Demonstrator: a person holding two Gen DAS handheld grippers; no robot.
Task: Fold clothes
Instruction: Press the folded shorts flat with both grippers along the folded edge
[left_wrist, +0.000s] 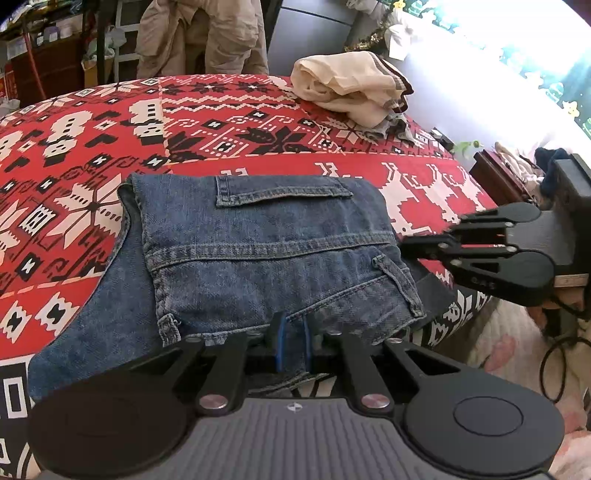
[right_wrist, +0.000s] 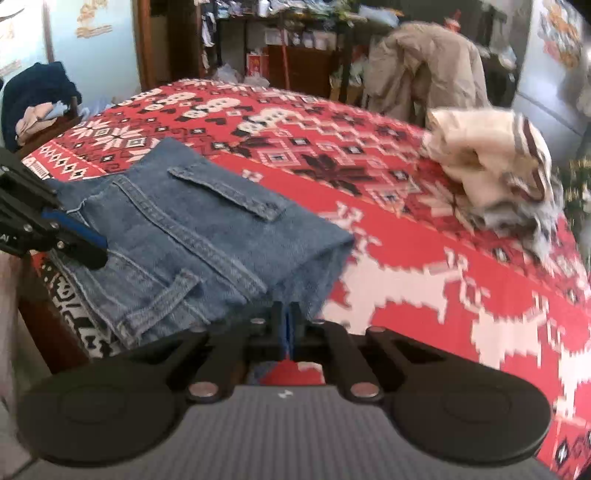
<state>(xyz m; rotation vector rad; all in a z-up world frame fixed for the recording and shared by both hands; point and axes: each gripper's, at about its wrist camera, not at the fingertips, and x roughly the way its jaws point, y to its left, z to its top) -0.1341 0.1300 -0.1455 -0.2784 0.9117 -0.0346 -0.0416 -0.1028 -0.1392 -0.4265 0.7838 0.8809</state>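
**Q:** How far along is the folding?

**A:** One pair of blue denim jeans (left_wrist: 266, 254) lies folded into a compact stack at the near edge of the bed, on the red, white and black patterned knit blanket (left_wrist: 229, 122). Judging by its squared outline, this item is nearly finished; at most a last tidy seems left. One crumpled pile of cream cloth with brown-striped trim (left_wrist: 351, 86) sits near the far right corner of the bed, still unfolded, so most of the work seems to remain. Whether that pile is one garment or several cannot be told.

**Q:** And the tongs?

**A:** Two are in view. The left tongs (left_wrist: 291, 339) pinch the near hem of the jeans between blue pads, nearly closed. The right tongs (right_wrist: 289, 325) are fully closed just at the right edge of the stack; the wrist view shows no cloth clearly caught between them, so they appear empty.
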